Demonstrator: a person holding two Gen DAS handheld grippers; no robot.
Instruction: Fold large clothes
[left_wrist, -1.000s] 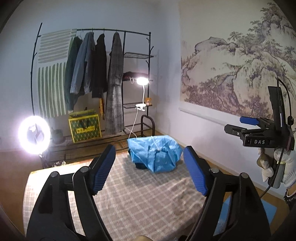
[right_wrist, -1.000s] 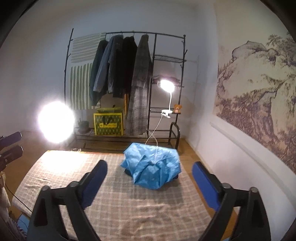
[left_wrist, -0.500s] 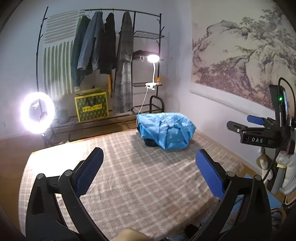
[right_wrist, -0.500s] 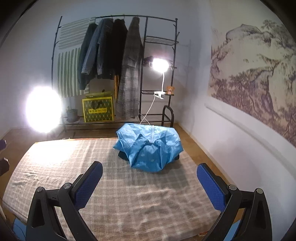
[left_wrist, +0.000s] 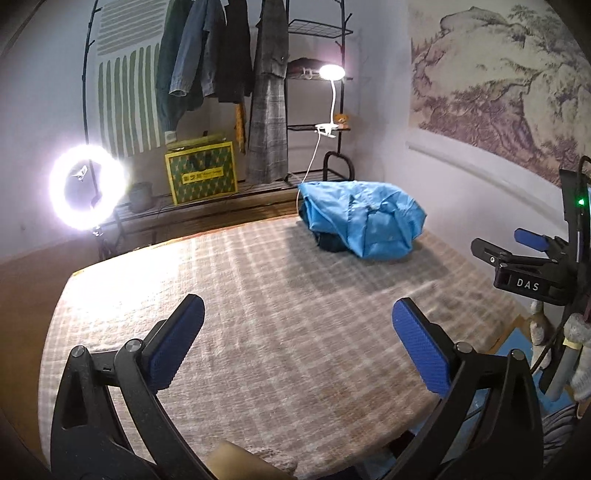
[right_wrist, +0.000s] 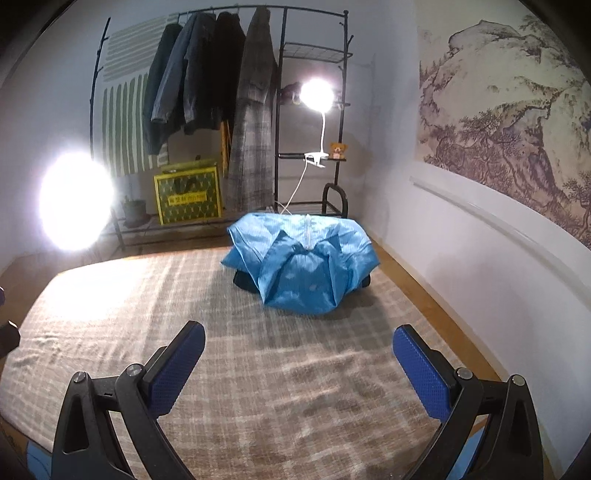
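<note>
a dark garment lies mostly hidden under the blue jacket, its kind unreadable. glare swallows the ring light left of the jacket. the right tool is cut off by the left wrist view's edge. the green box's label is too small to read.

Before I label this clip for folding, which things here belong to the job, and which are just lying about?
Belongs to the job:
- crumpled blue jacket, over something dark
- checked beige cloth surface it lies on
- left gripper, open, nothing between its fingers
- right gripper, open, nothing between its fingers

Just lying about:
- black clothes rack of hung coats
- yellow-green patterned bag
- white clip lamp
- ring light
- small teddy bear
</note>
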